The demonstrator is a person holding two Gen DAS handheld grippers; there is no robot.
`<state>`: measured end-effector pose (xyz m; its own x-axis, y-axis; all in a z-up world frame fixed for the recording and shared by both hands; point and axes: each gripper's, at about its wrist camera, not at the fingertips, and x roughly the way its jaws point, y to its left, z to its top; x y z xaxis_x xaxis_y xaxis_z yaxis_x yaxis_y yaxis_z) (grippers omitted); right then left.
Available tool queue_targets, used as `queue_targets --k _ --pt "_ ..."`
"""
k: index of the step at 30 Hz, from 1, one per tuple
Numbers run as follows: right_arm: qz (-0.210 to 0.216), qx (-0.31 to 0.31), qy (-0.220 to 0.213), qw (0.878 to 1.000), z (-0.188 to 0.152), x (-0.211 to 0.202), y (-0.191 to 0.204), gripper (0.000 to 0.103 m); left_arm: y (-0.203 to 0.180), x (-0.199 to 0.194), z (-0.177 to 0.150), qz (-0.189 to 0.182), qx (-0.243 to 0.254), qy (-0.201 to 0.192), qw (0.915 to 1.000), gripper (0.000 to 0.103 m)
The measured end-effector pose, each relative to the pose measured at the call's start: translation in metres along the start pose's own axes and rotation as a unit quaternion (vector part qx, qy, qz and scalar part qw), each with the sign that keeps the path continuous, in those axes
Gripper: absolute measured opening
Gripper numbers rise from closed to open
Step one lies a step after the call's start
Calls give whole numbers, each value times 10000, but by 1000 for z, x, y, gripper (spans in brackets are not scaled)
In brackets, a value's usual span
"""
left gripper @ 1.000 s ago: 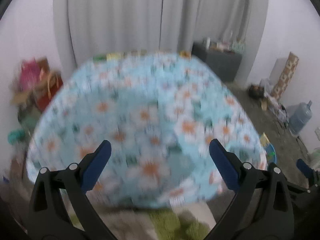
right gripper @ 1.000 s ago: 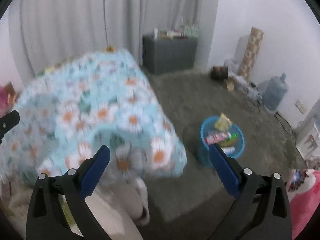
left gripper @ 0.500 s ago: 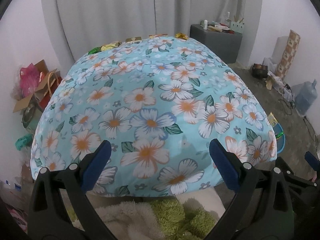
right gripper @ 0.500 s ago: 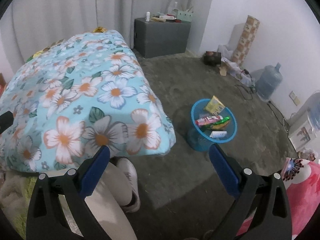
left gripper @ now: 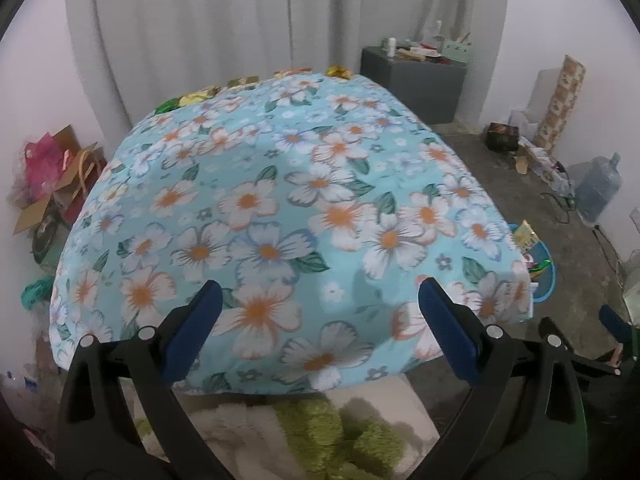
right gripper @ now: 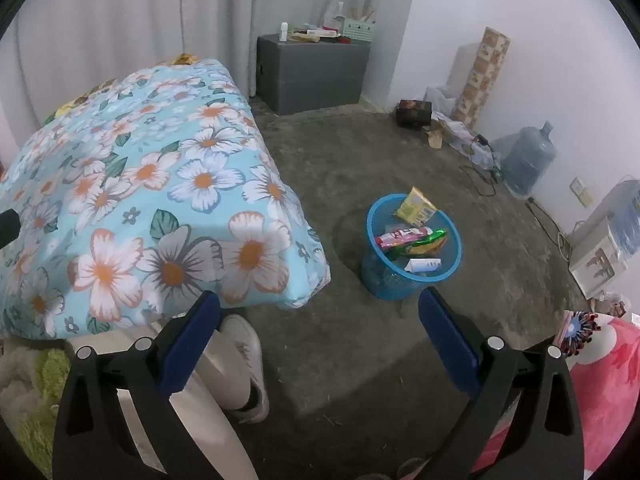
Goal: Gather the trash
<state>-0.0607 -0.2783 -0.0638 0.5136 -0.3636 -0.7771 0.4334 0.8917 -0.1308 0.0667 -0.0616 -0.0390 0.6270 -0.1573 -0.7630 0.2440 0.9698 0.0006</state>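
Wrappers in blue basket, both grippers wide apart, empty

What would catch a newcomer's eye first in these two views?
The blue floral tablecloth fills the left wrist view, with a few wrappers along its far edge. In the right wrist view, a blue basket stands on the grey floor right of the table, already holding packets. Both grippers, left gripper and right gripper, are open and empty.
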Motion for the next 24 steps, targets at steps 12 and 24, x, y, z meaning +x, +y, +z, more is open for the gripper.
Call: queue_targets --k 12,24 --pt "-79 96 -10 9999 0 -1 -8 97 -12 0 -2 -184 192 63 9996 94" --pt "-140 91 -28 9999 2 -3 -12 97 -15 7 -6 -211 272 278 9990 94"
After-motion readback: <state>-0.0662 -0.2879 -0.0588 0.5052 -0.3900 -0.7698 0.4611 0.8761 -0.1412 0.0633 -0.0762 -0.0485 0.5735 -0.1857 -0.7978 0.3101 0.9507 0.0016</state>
